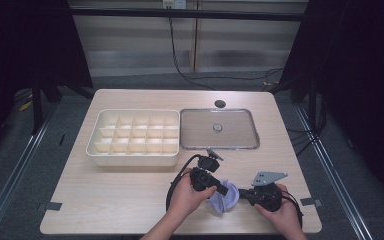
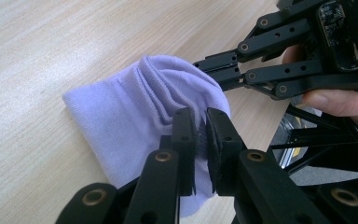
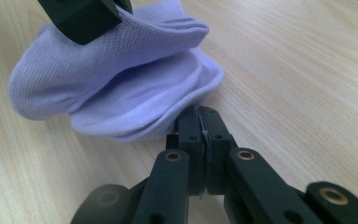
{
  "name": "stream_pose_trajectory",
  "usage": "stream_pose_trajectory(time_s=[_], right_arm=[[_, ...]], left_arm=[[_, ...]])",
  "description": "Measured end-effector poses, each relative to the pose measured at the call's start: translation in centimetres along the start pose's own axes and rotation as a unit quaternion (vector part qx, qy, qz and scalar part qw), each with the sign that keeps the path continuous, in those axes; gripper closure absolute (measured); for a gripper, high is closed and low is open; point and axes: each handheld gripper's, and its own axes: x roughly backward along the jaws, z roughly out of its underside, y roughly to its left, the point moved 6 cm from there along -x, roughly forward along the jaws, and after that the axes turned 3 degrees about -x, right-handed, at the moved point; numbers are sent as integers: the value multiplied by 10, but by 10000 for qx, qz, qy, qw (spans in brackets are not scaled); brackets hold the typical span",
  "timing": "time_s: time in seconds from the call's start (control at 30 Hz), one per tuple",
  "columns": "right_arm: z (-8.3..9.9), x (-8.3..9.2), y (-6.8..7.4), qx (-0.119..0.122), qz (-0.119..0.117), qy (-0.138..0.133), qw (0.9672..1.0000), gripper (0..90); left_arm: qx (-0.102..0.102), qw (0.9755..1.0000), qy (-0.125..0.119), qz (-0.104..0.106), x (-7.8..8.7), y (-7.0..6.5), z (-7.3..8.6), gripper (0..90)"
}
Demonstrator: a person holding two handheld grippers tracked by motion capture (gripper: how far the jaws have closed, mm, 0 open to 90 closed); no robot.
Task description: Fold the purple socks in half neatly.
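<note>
A lavender sock (image 1: 225,197) lies bunched on the wooden table near its front edge, between my two grippers. My left gripper (image 1: 224,189) is shut on a raised fold of the sock (image 2: 135,112), and in the left gripper view (image 2: 199,126) fabric shows between its pads. My right gripper (image 1: 241,192) reaches in from the right. Its jaws (image 3: 200,116) are pressed together at the lower hem of the sock (image 3: 121,79); I cannot tell whether they pinch any fabric. The right gripper (image 2: 214,70) meets the far side of the sock.
A cream box (image 1: 130,160) divided into several small compartments stands at mid-table left. Beside it on the right lies a shallow metal-rimmed tray (image 1: 182,131) with a small knob at its centre. A round cable hole (image 1: 220,103) sits behind the tray.
</note>
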Motion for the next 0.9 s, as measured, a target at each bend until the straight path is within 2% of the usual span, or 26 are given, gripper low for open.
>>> stream_pose_trajectory(time_s=[0.07, 0.1, 0.17, 0.27, 0.6, 0.73, 0.9], right_arm=[[0, 0, 0, -3, 1, 1, 10000, 886], [0, 0, 0, -1, 2, -3, 10000, 887], [0, 0, 0, -11, 1, -11, 10000, 887], [0, 0, 0, -5, 3, -8, 10000, 887], [0, 0, 0, -27, 9, -9, 10000, 884], [0, 0, 0, -18, 0, -10, 10000, 883], [0, 0, 0, -14, -3, -5, 10000, 883]], left_arm=[[19, 10000, -38, -22, -1, -1, 0, 825], [-51, 10000, 16, -42, -1, -1, 0, 825], [-62, 10000, 17, -54, -2, -1, 1, 824], [-19, 10000, -6, -47, -4, -3, 1, 824], [-128, 9998, 115, -81, -8, -3, 2, 823], [-76, 9999, 16, -84, -11, -6, 0, 820], [-131, 9998, 42, -132, -12, -7, 0, 818]])
